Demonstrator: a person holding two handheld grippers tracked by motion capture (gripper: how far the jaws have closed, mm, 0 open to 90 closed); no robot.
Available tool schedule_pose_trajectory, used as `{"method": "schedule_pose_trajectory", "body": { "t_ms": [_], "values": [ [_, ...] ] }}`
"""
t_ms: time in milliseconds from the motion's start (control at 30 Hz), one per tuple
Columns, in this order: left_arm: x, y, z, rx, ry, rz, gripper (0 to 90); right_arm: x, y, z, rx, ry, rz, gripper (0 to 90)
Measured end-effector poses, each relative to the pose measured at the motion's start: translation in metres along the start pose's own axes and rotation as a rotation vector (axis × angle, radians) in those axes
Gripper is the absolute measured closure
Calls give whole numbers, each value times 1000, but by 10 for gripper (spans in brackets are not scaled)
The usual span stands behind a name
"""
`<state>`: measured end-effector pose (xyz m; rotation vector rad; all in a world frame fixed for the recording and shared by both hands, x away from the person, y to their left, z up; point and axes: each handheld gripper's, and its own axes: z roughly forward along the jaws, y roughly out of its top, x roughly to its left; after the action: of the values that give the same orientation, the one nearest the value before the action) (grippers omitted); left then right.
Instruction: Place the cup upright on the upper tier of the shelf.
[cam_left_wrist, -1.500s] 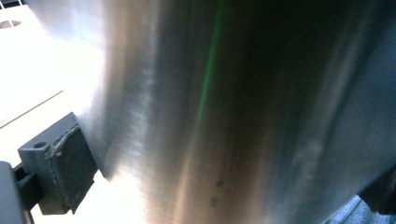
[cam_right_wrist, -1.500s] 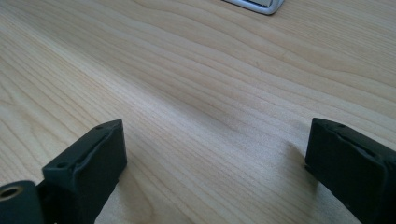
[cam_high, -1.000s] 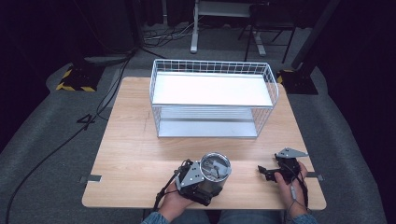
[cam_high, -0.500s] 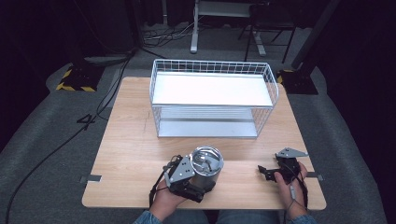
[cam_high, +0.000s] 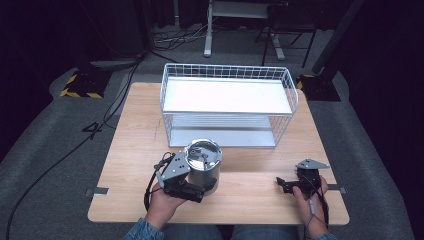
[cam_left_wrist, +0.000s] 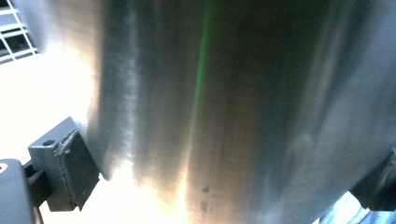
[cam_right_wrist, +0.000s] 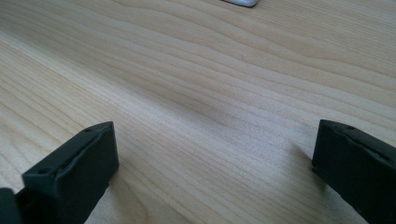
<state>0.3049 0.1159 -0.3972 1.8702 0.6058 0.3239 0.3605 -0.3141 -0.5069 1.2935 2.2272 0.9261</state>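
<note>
A brushed steel pot (cam_high: 203, 159) with its open top facing up sits at the front of the wooden table (cam_high: 135, 140), just in front of the white wire rack (cam_high: 227, 114). My left gripper (cam_high: 204, 186) is shut on the pot's wall from the near side. In the left gripper view the steel pot (cam_left_wrist: 243, 102) takes up nearly the whole frame between the jaws of the left gripper (cam_left_wrist: 229, 184). I cannot tell whether its base touches the table. My right gripper (cam_high: 283, 184) rests low at the front right, open, and in its own view the right gripper (cam_right_wrist: 212, 172) has bare wood between its jaws.
The wire rack has a white upper shelf (cam_high: 225, 95) and a lower one beneath it, and spans the table's far half. Cables (cam_high: 60, 160) run across the grey floor at the left. A yellow-and-black striped block (cam_high: 80, 82) lies beyond the table's left corner.
My left gripper has carried the pot leftward and away from me, toward the rack's front, and the pot now stands more upright. The right gripper has stayed put.
</note>
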Motion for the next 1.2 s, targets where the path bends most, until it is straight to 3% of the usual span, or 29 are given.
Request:
{"method": "schedule_pose_trajectory", "body": {
  "t_ms": [600,833,1000,1200],
  "values": [
    [13,60,-14,-23,-13,12,36,0,0,0,-1,-3,1,7],
    [20,89,-14,-37,-23,2,36,0,0,0,-1,-3,1,7],
    [25,112,-10,-46,-8,17,36,0,0,0,-1,-3,1,7],
    [36,134,-1,-68,1,-9,36,1,0,0,-2,-2,0,12]
  ]
}}
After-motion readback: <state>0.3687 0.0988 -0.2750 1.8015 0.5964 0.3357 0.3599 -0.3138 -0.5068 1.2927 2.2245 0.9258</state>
